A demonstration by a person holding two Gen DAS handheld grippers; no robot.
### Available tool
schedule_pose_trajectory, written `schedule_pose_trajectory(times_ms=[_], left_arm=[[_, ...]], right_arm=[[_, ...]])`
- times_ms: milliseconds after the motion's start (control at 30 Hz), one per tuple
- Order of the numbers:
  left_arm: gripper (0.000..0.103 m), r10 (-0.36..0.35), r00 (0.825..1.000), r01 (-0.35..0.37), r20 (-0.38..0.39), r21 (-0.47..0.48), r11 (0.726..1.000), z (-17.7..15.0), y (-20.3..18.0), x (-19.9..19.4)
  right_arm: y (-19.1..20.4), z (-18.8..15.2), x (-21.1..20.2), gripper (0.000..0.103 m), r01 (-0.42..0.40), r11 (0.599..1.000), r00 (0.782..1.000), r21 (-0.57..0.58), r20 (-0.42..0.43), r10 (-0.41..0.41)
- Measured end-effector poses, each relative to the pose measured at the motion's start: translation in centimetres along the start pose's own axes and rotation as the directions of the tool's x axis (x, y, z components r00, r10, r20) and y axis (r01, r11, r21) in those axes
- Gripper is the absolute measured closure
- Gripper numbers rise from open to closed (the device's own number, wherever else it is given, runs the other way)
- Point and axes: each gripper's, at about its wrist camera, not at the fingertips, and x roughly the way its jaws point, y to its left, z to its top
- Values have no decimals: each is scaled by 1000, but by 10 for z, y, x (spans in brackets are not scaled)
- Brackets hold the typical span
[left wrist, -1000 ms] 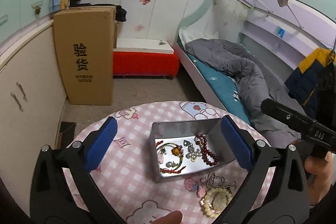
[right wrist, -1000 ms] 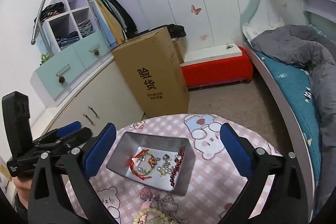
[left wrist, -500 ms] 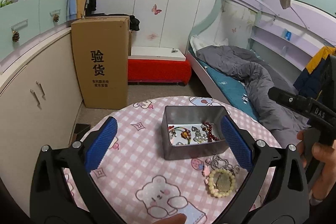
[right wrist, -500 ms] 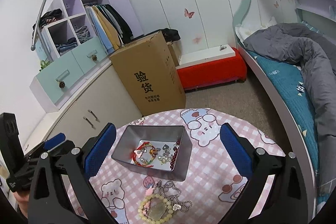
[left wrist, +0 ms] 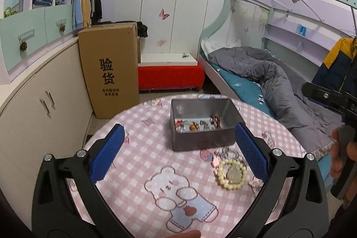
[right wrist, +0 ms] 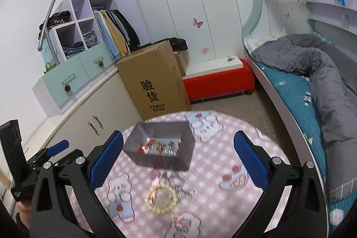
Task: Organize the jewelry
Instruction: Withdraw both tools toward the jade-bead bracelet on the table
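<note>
A grey metal tin stands on a round table with a pink checked cloth. Inside lie several pieces: a red cord bracelet, dark red beads and small charms. In front of the tin lie a cream bead bracelet with a pale pendant and a silver chain. My left gripper is open and empty, above the table in front of the tin. My right gripper is open and empty, above the tin and bracelet.
A tall cardboard box stands on the floor beyond the table, beside beige cabinets. A red bench and a bunk bed with a grey duvet lie behind and to the right.
Both grippers have pulled back and up from the tin, which now looks smaller and farther away. More of the tablecloth shows. Both stay open and empty.
</note>
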Motion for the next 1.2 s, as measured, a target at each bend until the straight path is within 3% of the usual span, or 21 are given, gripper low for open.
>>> schedule_pose_trajectory(times_ms=[200,433,633,933,1200], left_arm=[[7,-19,997,18,-81,-6,1000,-32,-5,12],[7,-45,987,48,-155,14,999,-58,-20,29],[8,-63,976,71,-211,30,997,-67,-33,51],[33,-71,946,98,-316,69,993,-75,-47,89],[83,-150,926,188,-348,77,979,-74,-54,99]], right_arm=[[-7,-44,-4,8,25,1000,996,13,-82,-24],[-7,-97,10,8,30,999,974,14,-224,-27],[-8,-115,17,8,41,999,961,10,-275,-37],[2,-123,34,8,28,998,950,-49,-310,-42],[8,-124,42,12,6,997,948,-81,-317,-31]])
